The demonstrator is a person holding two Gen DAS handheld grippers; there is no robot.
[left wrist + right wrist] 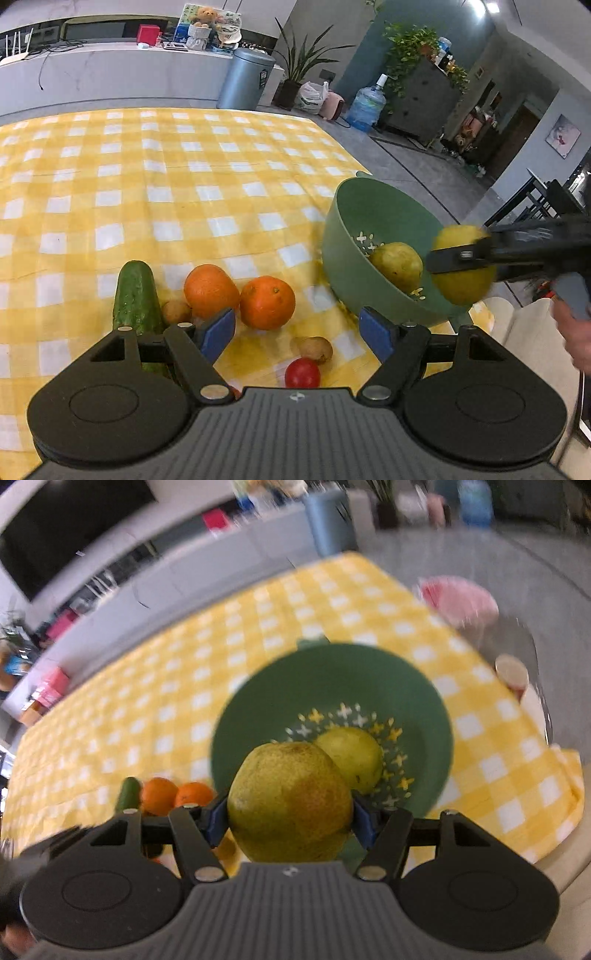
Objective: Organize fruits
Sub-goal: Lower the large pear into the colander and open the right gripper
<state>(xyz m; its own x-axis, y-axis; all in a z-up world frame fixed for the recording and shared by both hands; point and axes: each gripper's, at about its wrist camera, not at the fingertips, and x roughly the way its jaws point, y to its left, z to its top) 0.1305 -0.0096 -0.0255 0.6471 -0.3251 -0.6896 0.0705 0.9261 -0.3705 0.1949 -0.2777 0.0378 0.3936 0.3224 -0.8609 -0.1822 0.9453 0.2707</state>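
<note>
While the left claw [297, 332] hangs with its blue-padded jaws spread wide and nothing between them, two dimpled, round oranges [239, 297] lie just ahead of it on the yellow-and-white checked cloth [166, 177], a glossy, bumpy cucumber [136, 299] past its left finger, two small brown fruits [316, 349] and a smooth red one [302, 373] close beneath. Ahead to its right a matte green plastic colander [354, 229] holds one speckled pear [397, 266]; beyond, a grey bin [245, 79], potted plants and a water jug stand on grey floor. From the right wrist, blurred, the right claw [290, 818] is half open, its pads pressed on a yellow-green pear [290, 801] with a russet blush, above the colander [332, 672], whose floor has cross-shaped holes.
</note>
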